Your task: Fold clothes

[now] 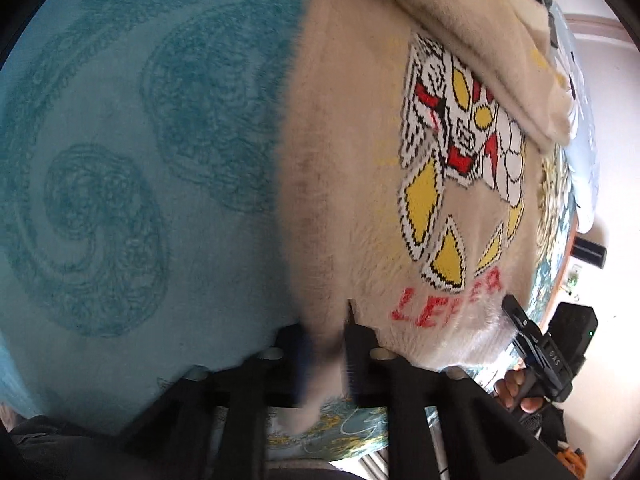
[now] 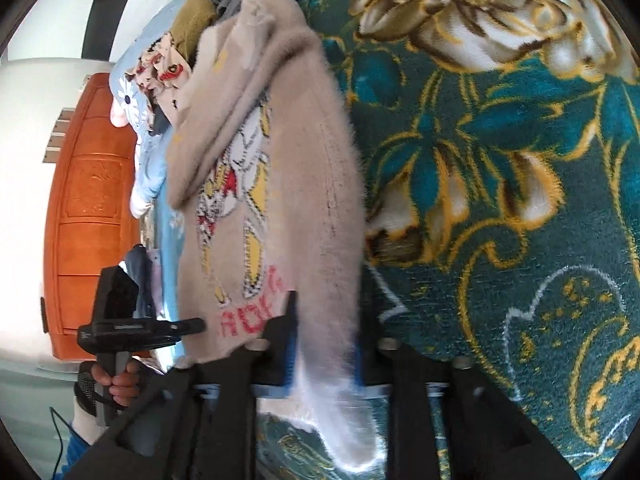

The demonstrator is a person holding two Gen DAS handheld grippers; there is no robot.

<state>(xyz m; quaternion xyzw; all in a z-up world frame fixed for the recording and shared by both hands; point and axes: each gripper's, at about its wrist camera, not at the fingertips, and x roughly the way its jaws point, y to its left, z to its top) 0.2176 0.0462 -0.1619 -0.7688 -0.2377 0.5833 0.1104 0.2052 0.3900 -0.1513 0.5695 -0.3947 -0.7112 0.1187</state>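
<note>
Fuzzy beige knitwear is the one garment being handled: a single sweater [image 1: 352,184] with a white, yellow, red and black figure and red lettering on its front, seen filling the right half of the left wrist view and the centre of the right wrist view [image 2: 280,208]. One sleeve [image 1: 492,52] is folded across its upper part, toward the upper right of the left wrist view. Two grippers are counted. The left gripper [image 1: 324,344] is pressed together on the sweater's hem at the bottom centre of its own view, with fabric pinched between the jaws; it also appears at the lower left of the right wrist view [image 2: 136,326], held by a hand [image 2: 118,384]. The right gripper [image 2: 326,344] is likewise pinching the hem at the bottom centre of its view, a tail of fabric hanging below the jaws; in the left wrist view it is seen at the lower right [image 1: 536,348].

Two blankets are seen under the sweater: a light blue one with darker swirls [image 1: 132,168] at the left, and a dark teal one with gold and white flowers [image 2: 500,200] at the right. A heap of other clothes [image 2: 192,48] lies beyond the sweater, too jumbled to be counted. An orange wooden door [image 2: 88,208] and pale walls are seen at the left of the right wrist view.
</note>
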